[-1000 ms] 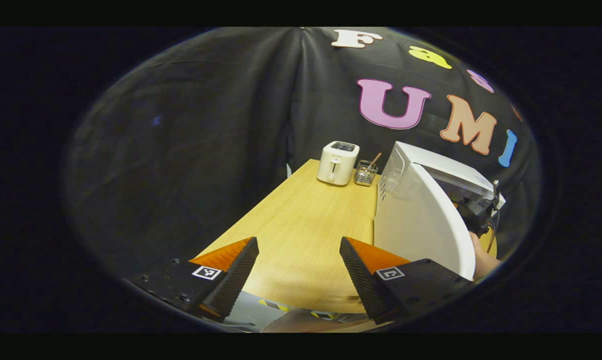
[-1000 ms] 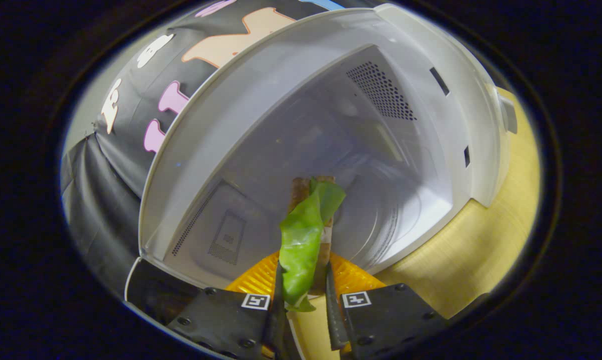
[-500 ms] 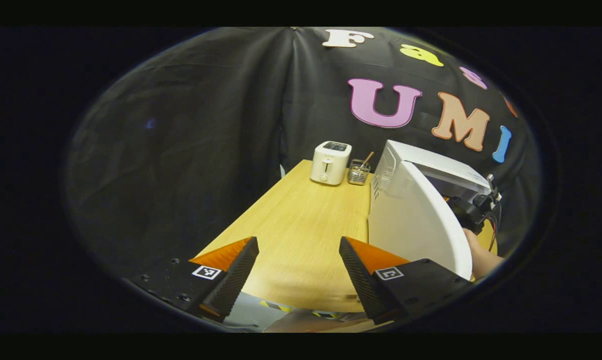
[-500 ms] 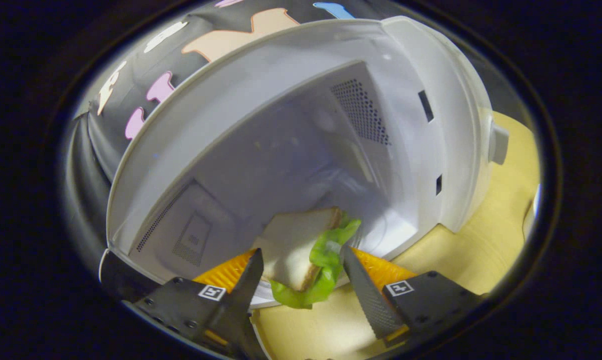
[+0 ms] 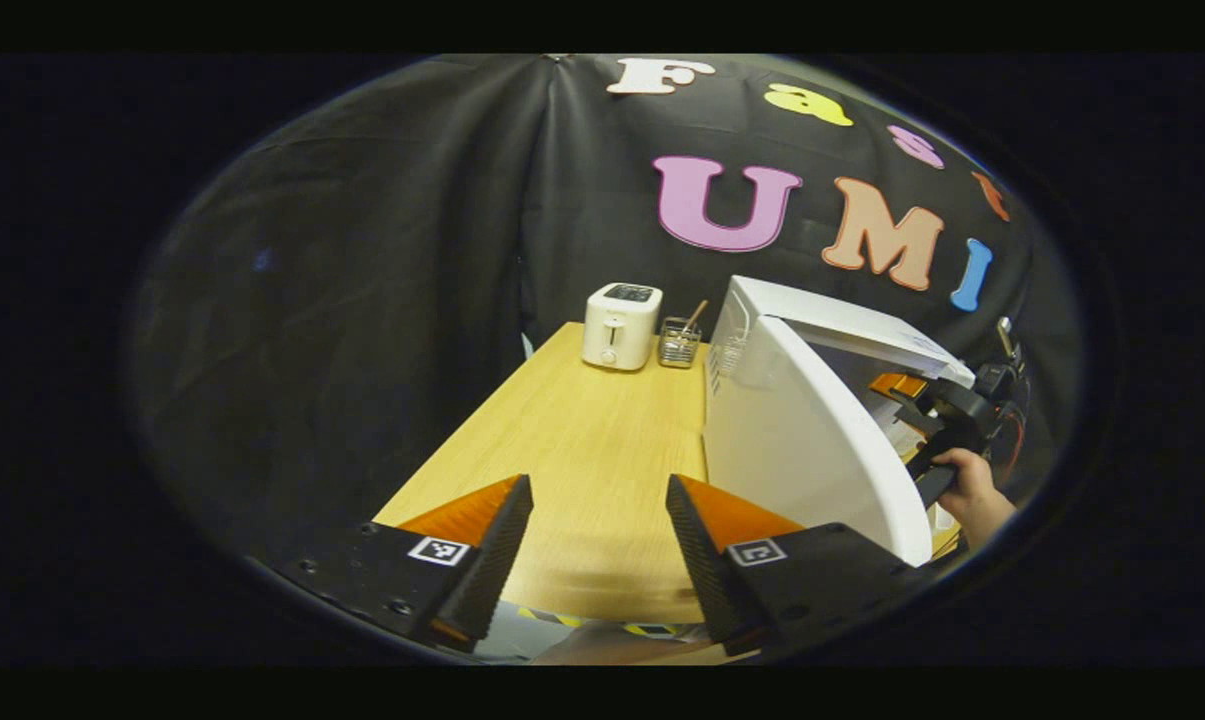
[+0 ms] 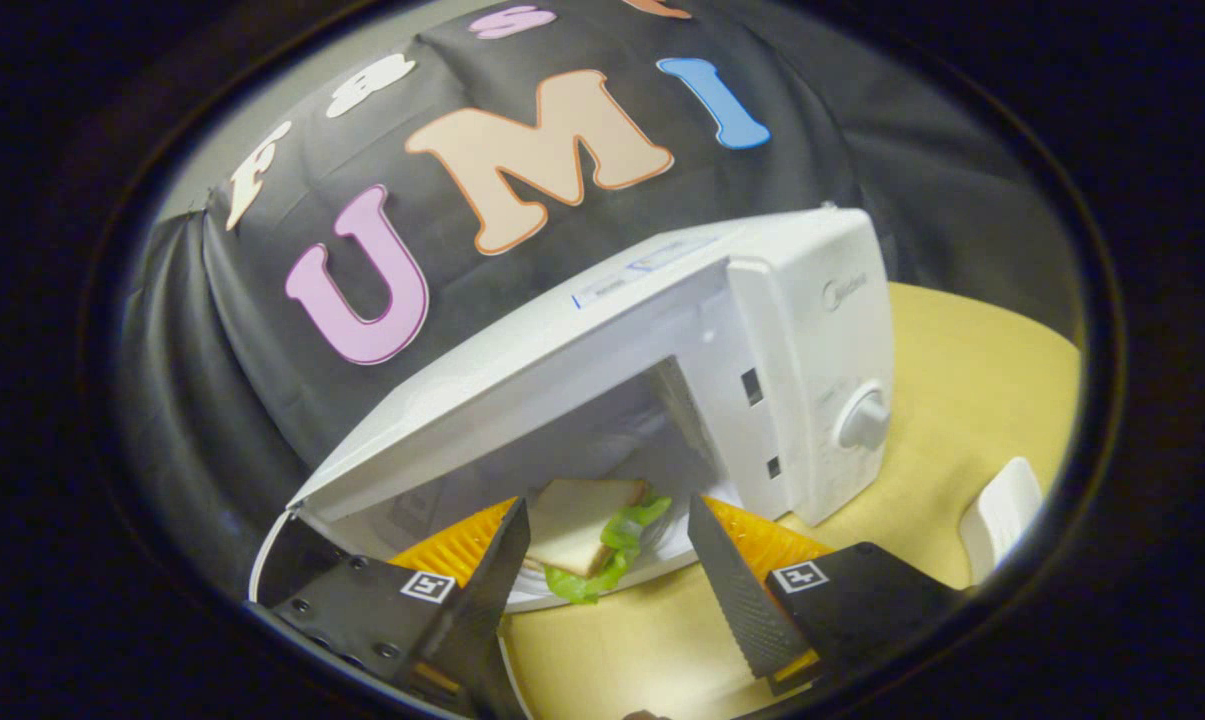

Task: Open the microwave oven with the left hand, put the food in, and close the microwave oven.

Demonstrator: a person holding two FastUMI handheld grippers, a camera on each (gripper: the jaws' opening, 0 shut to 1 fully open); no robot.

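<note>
Sandwich of white bread and green lettuce (image 6: 590,535) lies flat on the floor of the white boxy microwave oven (image 6: 762,330), at the front of the open cavity, low in the middle of the right gripper view. Below it, the right gripper (image 6: 607,560) stands with its two fingers spread wide, one on each side of the sandwich and clear of it, holding nothing. At the right of the oven's front a round white knob (image 6: 865,420) shows, and at the right edge of the frame a small white object (image 6: 1002,515) sits on the pale wooden tabletop (image 6: 972,370); I cannot tell what it is. In the left gripper view, the left gripper (image 5: 599,545) hangs over the near end of the tabletop at the bottom of the frame, its fingers apart and empty. To the right of centre, the oven's white door (image 5: 812,450) is swung out toward the camera. Past the door's right edge, a hand (image 5: 974,490) grips the handle of the right gripper in front of the oven's opening. Farther up the table, near the centre of the frame, a white two-slot toaster (image 5: 620,325) stands just beside a small wire basket (image 5: 679,343) with a stick leaning out of it.
</note>
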